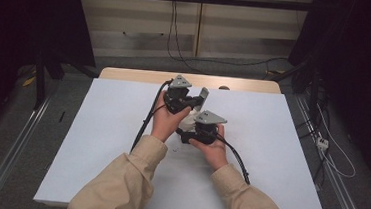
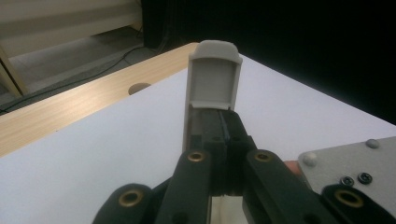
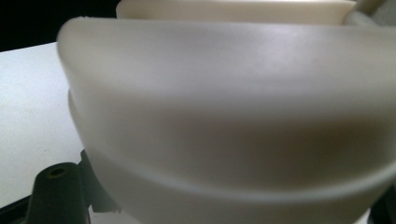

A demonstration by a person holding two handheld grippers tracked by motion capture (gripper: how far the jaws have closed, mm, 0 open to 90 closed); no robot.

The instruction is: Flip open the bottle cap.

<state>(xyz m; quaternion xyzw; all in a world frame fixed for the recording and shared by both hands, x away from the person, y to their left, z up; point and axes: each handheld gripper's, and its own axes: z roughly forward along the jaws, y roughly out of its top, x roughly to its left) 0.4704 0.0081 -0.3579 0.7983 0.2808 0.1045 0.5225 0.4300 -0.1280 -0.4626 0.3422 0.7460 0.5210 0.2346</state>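
My left gripper (image 1: 197,101) is held above the middle of the white table top (image 1: 95,137). It is shut on a small pale grey plastic flap (image 2: 214,79), which stands up past the black jaws; the same flap (image 1: 204,94) points right and away in the high view. Just in front of it my right gripper (image 1: 186,131) is shut on a cream-white rounded piece (image 3: 224,116), which sits very close to its camera and blurred. That piece (image 1: 189,119) lies between the two grippers. Whether the flap and the rounded piece are joined I cannot tell.
A bare wooden strip (image 2: 70,109) with a round hole (image 2: 138,87) runs along the table's far edge. Cables (image 1: 176,38) cross the floor behind it. Metal rails (image 1: 11,156) flank the table on both sides. The right gripper's grey plate (image 2: 355,158) shows in the left gripper view.
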